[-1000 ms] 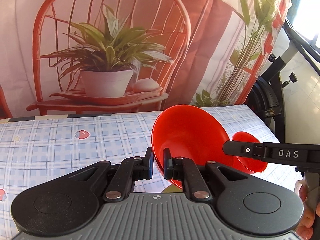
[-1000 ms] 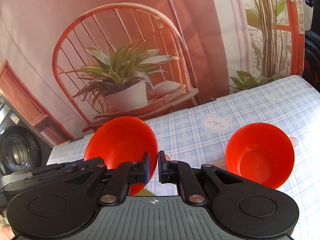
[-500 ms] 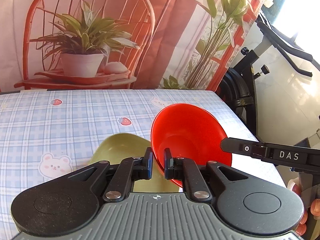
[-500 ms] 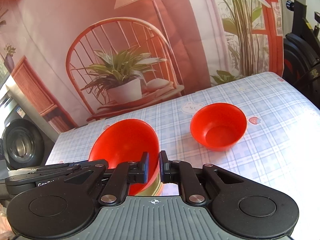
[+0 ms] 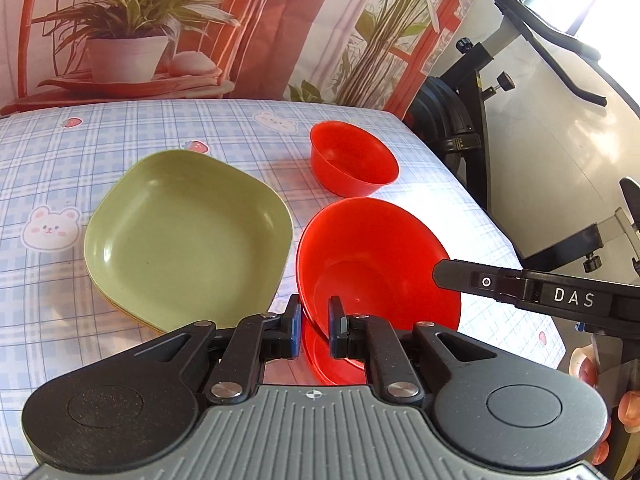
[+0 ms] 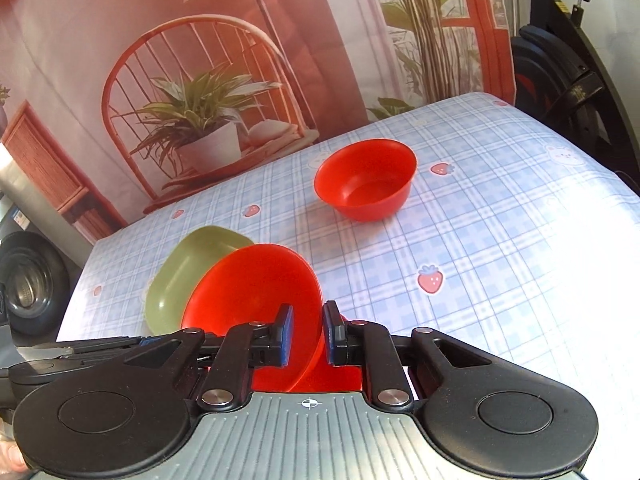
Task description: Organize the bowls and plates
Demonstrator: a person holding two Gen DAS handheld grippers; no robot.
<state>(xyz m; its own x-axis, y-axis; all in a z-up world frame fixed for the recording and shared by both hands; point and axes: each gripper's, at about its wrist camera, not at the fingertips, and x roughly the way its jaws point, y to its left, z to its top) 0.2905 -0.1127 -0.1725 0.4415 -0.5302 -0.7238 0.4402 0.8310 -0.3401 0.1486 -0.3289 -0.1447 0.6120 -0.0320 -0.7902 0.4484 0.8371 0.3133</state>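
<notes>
My left gripper (image 5: 314, 324) and my right gripper (image 6: 306, 336) are both shut on the rim of one red bowl (image 5: 372, 268), from opposite sides. The bowl is tilted and held above the checked tablecloth; it also shows in the right wrist view (image 6: 256, 300). The right gripper's finger (image 5: 520, 290) reaches in from the right in the left wrist view. A second red bowl (image 5: 354, 160) stands upright farther back on the table, also in the right wrist view (image 6: 366, 180). A green square plate (image 5: 184, 236) lies to the left of the held bowl, partly hidden behind it in the right wrist view (image 6: 180, 280).
The table's right edge (image 5: 500, 240) drops off beside the held bowl. An exercise bike (image 5: 500, 80) stands past that edge. A printed backdrop (image 6: 200, 80) with a chair and plant hangs behind the table. A washing machine drum (image 6: 28, 292) shows at the far left.
Both grippers moved back and tilted downward with the held bowl. The green plate and the second bowl now show fully beyond it.
</notes>
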